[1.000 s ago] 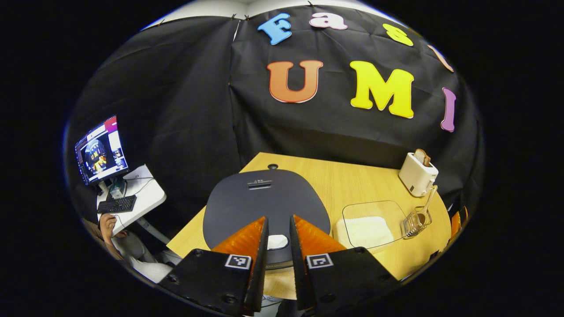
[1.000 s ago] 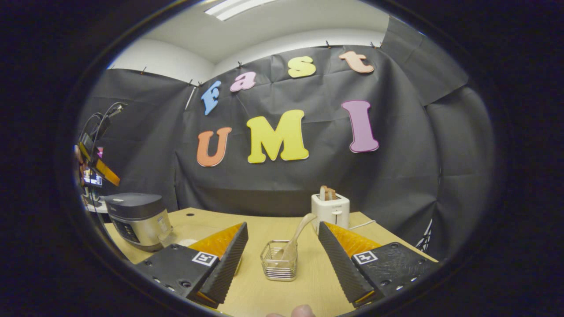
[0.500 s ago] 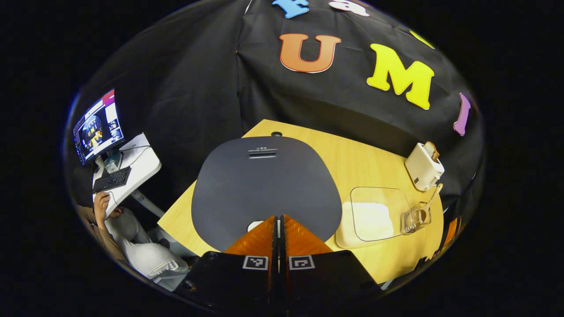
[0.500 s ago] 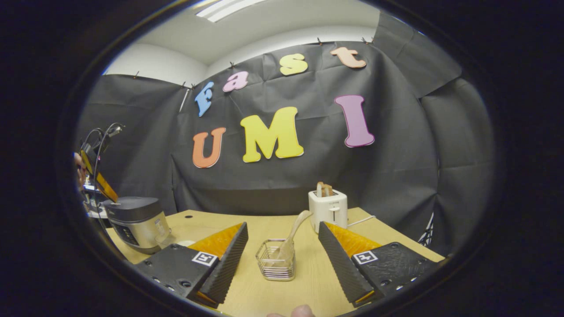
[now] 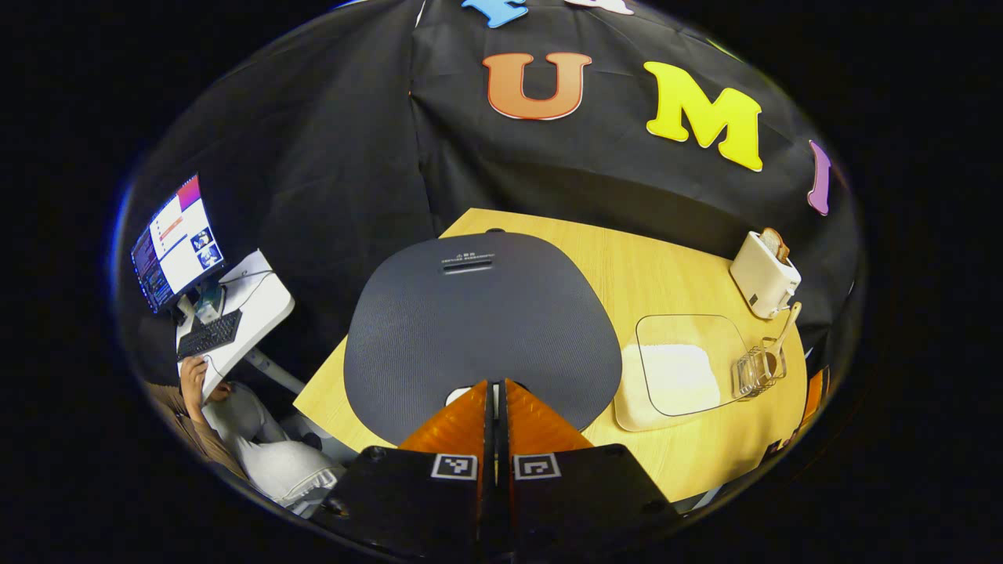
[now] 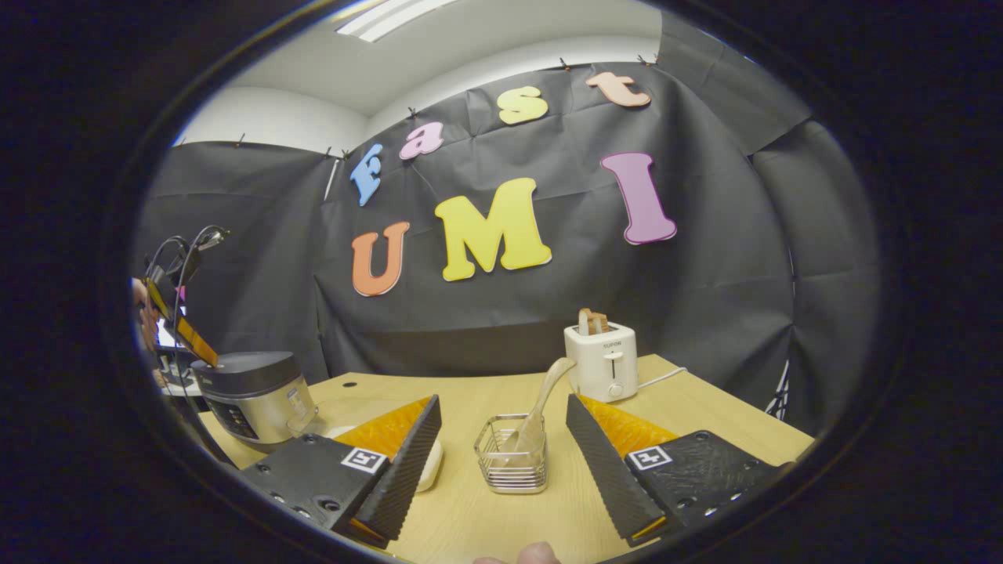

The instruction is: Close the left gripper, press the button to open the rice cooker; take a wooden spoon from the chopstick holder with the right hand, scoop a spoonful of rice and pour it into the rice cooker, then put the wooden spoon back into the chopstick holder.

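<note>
The rice cooker (image 5: 470, 321) has a dark grey lid that lies shut right under my left gripper (image 5: 495, 385). That gripper is shut with nothing between its fingers, and its tips stand at the white button (image 5: 456, 396) on the lid's front edge. In the right gripper view the left gripper (image 6: 188, 337) touches the top front of the rice cooker (image 6: 251, 392). My right gripper (image 6: 502, 401) stands open in front of the wire chopstick holder (image 6: 513, 462). The wooden spoon (image 6: 544, 395) leans in the holder. A clear container of rice (image 5: 678, 372) lies between cooker and holder.
A white toaster (image 6: 603, 360) with bread stands behind the holder, its cord running right. To the left of the wooden table (image 5: 666, 266) a person sits at a side desk with a monitor (image 5: 176, 251) and keyboard. A fingertip shows at the bottom edge of the right gripper view.
My left gripper has gone from open to shut and come down onto the cooker's front button. The right gripper has stayed open and shifted only slightly.
</note>
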{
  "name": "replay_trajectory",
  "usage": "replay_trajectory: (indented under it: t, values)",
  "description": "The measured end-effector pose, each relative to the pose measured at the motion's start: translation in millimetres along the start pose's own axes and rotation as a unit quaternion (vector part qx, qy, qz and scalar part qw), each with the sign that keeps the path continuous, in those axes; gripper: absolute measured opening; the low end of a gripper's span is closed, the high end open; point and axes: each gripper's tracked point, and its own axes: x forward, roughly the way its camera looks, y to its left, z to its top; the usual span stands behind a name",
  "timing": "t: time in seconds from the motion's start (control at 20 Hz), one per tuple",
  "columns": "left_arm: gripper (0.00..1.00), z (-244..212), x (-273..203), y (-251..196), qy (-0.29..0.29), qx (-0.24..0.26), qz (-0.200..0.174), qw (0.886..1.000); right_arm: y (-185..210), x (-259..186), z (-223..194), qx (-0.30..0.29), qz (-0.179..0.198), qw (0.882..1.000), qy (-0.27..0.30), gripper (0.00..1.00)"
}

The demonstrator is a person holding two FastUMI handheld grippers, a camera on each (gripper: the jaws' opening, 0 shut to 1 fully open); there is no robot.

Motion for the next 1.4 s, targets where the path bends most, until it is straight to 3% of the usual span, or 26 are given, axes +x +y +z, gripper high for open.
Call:
replay_trajectory:
  t: [0.1, 0.15, 0.25, 0.3, 0.35, 0.5, 0.6, 0.65, 0.75, 0.85, 0.95, 1.0, 1.1, 1.25, 1.3, 1.4]
  values:
    - [0.00, 7, -5, 1, -0.018, -0.009, 0.000, 1.000, -3, -3, 2, -0.004, -0.004, 1.000, -0.005, 0.96]
    - [0.03, 13, -7, 1, -0.033, -0.005, 0.001, 0.999, -5, -6, 4, -0.003, -0.006, 1.000, -0.007, 0.92]
    - [0.04, 27, -10, 5, -0.063, -0.002, 0.006, 0.998, -7, -8, 5, -0.006, -0.012, 1.000, -0.010, 0.95]
    - [0.09, 39, -17, 4, -0.088, -0.003, 0.009, 0.996, -9, -9, 6, -0.008, -0.015, 1.000, -0.009, 0.95]
    - [0.03, 53, -24, 6, -0.118, -0.006, 0.014, 0.993, -10, -9, 6, -0.009, -0.017, 1.000, -0.009, 0.95]
    - [0.07, 96, -47, 11, -0.199, 0.009, 0.035, 0.979, -11, -11, 8, -0.021, -0.024, 0.999, -0.011, 0.95]
    - [0.34, 118, -63, 13, -0.244, 0.022, 0.049, 0.968, -11, -10, 11, -0.036, -0.028, 0.999, -0.014, 0.95]
    - [0.60, 127, -69, 13, -0.266, 0.023, 0.047, 0.963, -11, -10, 12, -0.038, -0.029, 0.999, -0.016, 0.95]
    - [0.78, 122, -73, -4, -0.264, 0.017, 0.014, 0.964, -11, -10, 13, -0.040, -0.030, 0.999, -0.015, 0.95]
    - [0.99, 121, -80, -5, -0.269, 0.021, 0.011, 0.963, -12, -10, 15, -0.044, -0.032, 0.998, -0.016, 0.92]
    - [0.98, 124, -87, -4, -0.301, 0.034, 0.022, 0.953, -12, -9, 13, -0.050, -0.032, 0.998, -0.013, 0.91]
    - [0.98, 121, -88, -7, -0.309, 0.033, 0.021, 0.950, -12, -8, 12, -0.051, -0.032, 0.998, -0.010, 0.96]
    - [0.98, 112, -89, -20, -0.321, 0.023, 0.001, 0.947, -12, -6, 11, -0.047, -0.030, 0.998, -0.006, 0.95]
    - [0.98, 96, -84, -26, -0.324, 0.004, -0.020, 0.946, -13, -1, 9, -0.043, -0.029, 0.999, 0.002, 0.95]
    - [0.94, 90, -81, -27, -0.320, -0.001, -0.025, 0.947, -13, 2, 6, -0.041, -0.027, 0.999, 0.008, 0.95]
    - [0.98, 78, -77, -25, -0.324, -0.003, -0.027, 0.946, -15, 12, -1, -0.031, -0.021, 0.999, 0.026, 0.95]
